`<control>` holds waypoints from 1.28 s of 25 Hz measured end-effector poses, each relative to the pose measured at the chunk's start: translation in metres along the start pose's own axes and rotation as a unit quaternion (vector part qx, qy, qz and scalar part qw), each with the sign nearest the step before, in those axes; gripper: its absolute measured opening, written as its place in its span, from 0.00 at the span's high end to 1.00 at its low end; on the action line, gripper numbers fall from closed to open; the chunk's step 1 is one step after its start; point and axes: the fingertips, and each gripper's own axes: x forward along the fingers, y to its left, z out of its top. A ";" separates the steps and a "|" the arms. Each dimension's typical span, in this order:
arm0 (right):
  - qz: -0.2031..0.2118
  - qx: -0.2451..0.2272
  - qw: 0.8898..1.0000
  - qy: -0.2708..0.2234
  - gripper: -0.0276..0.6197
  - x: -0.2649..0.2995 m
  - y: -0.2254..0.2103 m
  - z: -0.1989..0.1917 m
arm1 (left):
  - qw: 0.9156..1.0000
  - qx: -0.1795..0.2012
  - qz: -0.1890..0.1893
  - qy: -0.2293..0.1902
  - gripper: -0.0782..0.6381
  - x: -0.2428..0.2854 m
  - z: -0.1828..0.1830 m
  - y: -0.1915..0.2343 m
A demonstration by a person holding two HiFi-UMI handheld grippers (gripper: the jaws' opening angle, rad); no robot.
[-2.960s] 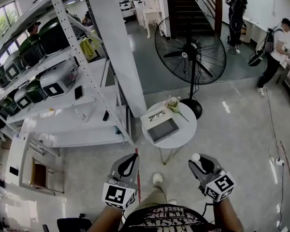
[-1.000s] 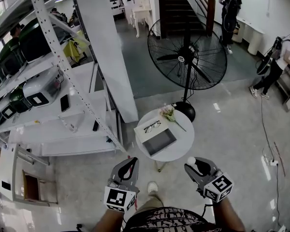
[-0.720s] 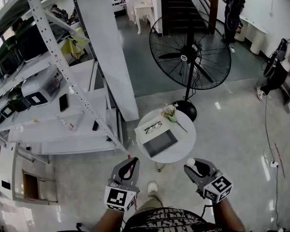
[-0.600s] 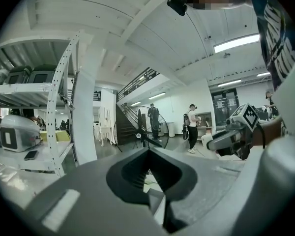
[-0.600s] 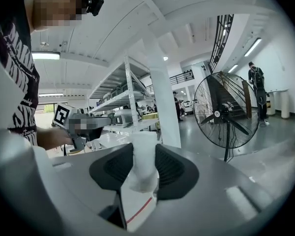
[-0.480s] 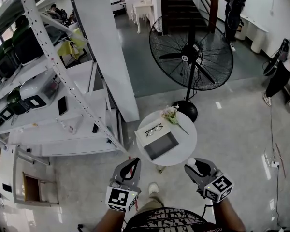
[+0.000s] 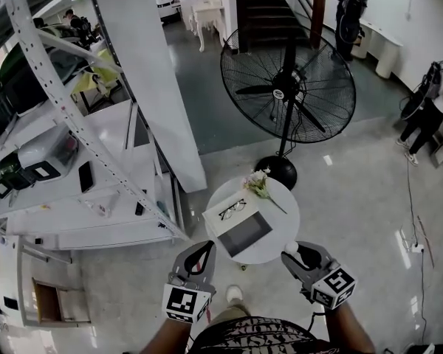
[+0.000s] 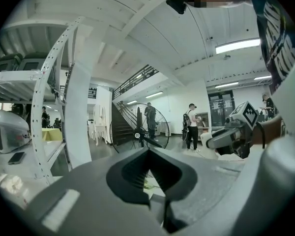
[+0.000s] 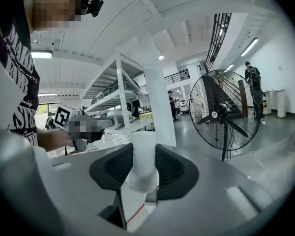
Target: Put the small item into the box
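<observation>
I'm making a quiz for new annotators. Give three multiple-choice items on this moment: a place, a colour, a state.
1. Where do the glasses lie? A on the floor; B on the round table; C on the shelf.
2. What colour is the small item in the right gripper? A red; B black; C white.
3. How are the left gripper's jaws? A shut, empty; B wide apart; C shut on glasses.
Answers: 1 B, they lie by the open box. 2 C, it shows white between the jaws. 3 A, the tips meet with nothing between.
</observation>
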 end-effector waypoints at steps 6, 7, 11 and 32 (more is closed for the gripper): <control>-0.013 -0.005 1.000 -0.003 0.71 0.027 -0.009 0.015 | 1.000 -0.001 -0.020 -0.004 0.89 0.021 -0.002 0.025; -0.014 -0.006 1.000 -0.005 0.71 0.031 -0.010 0.017 | 1.000 -0.001 -0.021 -0.007 0.89 0.024 -0.001 0.030; -0.022 -0.003 1.000 -0.002 0.71 0.047 -0.011 0.020 | 1.000 0.001 -0.028 -0.011 0.89 0.032 0.001 0.046; -0.013 -0.038 0.999 0.003 0.71 0.101 0.004 0.045 | 0.999 -0.019 -0.029 -0.011 0.89 0.036 -0.021 0.094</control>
